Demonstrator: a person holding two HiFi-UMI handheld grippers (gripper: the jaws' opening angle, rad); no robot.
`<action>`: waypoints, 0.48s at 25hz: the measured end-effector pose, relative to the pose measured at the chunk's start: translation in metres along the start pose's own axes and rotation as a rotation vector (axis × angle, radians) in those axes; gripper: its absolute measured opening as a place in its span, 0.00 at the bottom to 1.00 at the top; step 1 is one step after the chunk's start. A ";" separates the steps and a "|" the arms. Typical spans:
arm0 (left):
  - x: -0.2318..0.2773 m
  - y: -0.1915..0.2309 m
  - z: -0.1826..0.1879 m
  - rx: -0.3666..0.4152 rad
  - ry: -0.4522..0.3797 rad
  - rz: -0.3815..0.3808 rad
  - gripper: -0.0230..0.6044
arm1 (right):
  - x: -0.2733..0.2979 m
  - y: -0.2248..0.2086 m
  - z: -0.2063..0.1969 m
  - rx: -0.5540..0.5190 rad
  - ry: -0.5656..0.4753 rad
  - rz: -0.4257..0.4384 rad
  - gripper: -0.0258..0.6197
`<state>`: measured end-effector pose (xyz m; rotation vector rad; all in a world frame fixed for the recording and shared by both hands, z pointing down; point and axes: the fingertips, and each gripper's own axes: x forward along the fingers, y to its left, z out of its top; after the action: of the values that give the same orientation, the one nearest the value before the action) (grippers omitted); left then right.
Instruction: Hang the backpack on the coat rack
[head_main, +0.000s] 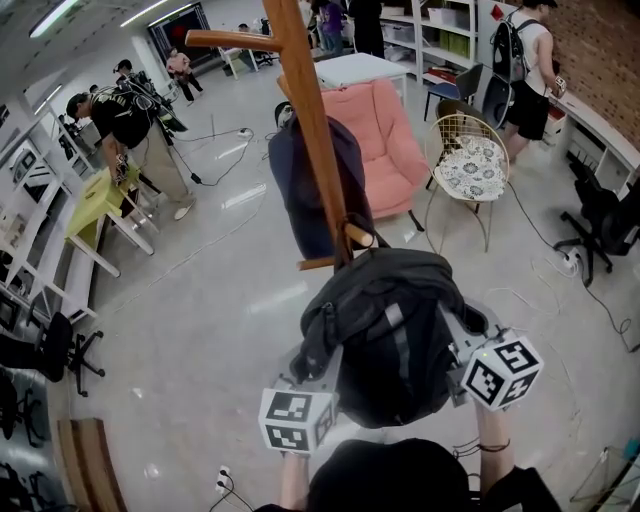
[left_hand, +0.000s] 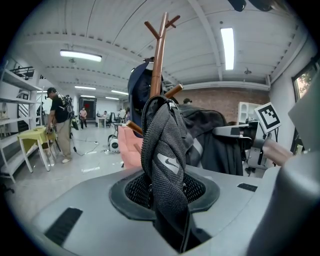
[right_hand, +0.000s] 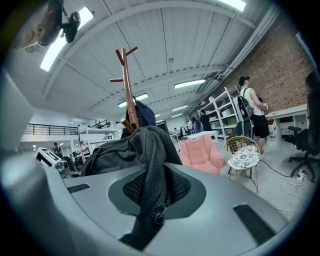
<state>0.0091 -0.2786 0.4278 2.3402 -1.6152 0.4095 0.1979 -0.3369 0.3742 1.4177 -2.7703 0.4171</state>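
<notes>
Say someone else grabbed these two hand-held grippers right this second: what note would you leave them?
Left gripper: shut on a mesh shoulder strap of the backpack.
Right gripper: shut on the other strap.
Backpack: held up against the coat rack, its top beside a lower peg. A dark blue item hangs on the far side.
Done: backpack raised to the rack.
Left: whether it is hooked on the peg cannot be told. Check, hook it, then release both straps.
</notes>
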 end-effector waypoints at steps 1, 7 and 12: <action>0.001 0.000 -0.001 0.000 0.003 0.000 0.25 | 0.001 -0.001 -0.002 0.003 0.004 -0.002 0.11; 0.003 0.002 -0.006 -0.012 0.023 0.000 0.25 | 0.004 -0.003 -0.009 0.014 0.017 -0.009 0.10; 0.008 0.003 -0.010 -0.016 0.028 -0.001 0.25 | 0.007 -0.007 -0.012 0.017 0.021 -0.013 0.11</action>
<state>0.0084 -0.2831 0.4403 2.3134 -1.5983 0.4262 0.1978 -0.3432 0.3882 1.4254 -2.7462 0.4530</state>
